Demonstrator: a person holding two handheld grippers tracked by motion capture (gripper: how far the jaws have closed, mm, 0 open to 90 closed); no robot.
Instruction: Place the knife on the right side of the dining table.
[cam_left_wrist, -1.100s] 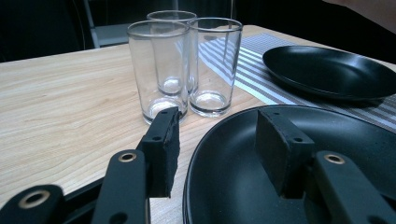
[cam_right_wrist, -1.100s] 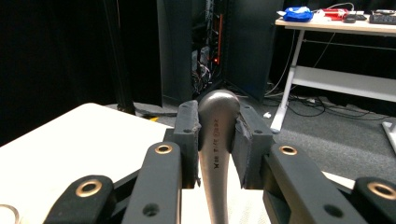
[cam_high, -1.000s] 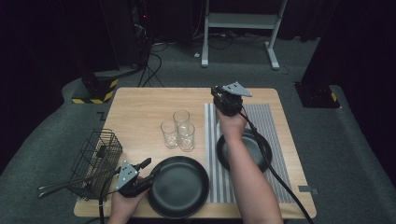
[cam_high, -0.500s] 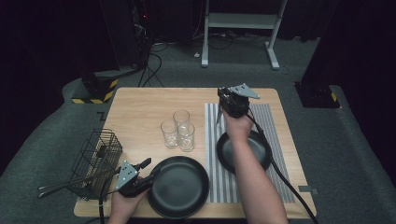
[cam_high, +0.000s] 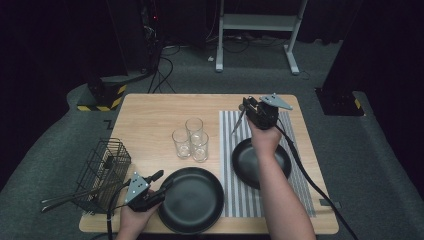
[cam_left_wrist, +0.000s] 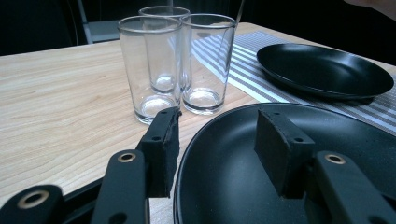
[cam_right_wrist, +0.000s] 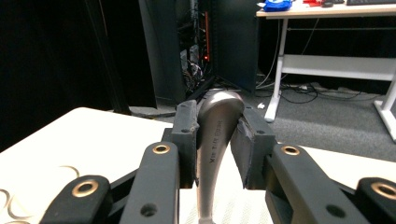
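Note:
My right gripper (cam_high: 246, 106) (cam_right_wrist: 217, 121) hovers over the far end of the striped mat (cam_high: 230, 190), shut on the handle of a metal cutlery piece (cam_right_wrist: 215, 135). Its thin shaft (cam_high: 238, 122) hangs down and to the left; its working end is too small to identify. A black plate (cam_high: 245, 160) (cam_left_wrist: 322, 70) lies on the mat under that forearm. My left gripper (cam_high: 161, 181) (cam_left_wrist: 219, 126) is open at the near-left edge, its jaws straddling the rim of a second black plate (cam_high: 192, 200) (cam_left_wrist: 224, 186), one pad outside, one inside.
Three clear glasses (cam_high: 191, 139) (cam_left_wrist: 177, 60) stand together mid-table, just beyond the near plate. A black wire basket (cam_high: 102, 170) holding several utensils sits at the table's left edge. The right gripper's cable trails off the near-right corner.
My right gripper has drifted to the right over the mat with the cutlery piece still in it. The left gripper and both plates have stayed put.

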